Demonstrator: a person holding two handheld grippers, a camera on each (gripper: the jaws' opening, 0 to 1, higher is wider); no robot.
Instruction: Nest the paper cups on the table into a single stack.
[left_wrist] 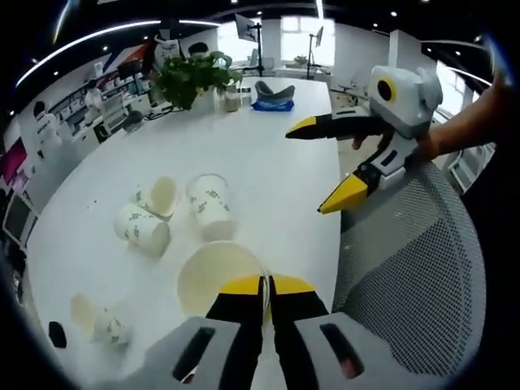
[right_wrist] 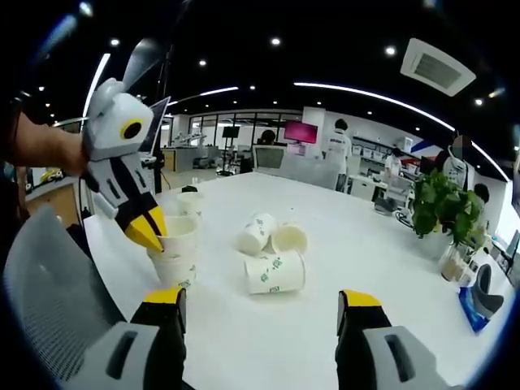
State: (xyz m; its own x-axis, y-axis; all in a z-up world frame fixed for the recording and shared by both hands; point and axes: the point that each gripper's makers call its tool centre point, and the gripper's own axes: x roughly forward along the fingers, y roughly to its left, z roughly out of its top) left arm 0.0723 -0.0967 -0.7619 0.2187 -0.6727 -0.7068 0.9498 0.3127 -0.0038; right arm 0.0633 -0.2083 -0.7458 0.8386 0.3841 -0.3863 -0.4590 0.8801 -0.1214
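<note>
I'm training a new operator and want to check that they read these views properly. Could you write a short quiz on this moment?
1. True or false: the right gripper has its jaws shut.
2. What is the left gripper clamped on? A: nothing. B: the rim of a paper cup. C: a bottle.
3. In the right gripper view, how many loose cups lie on their sides, grouped mid-table?

Key: 1 false, the jaws stand wide apart with nothing between them. 2 B. 3 three.
</note>
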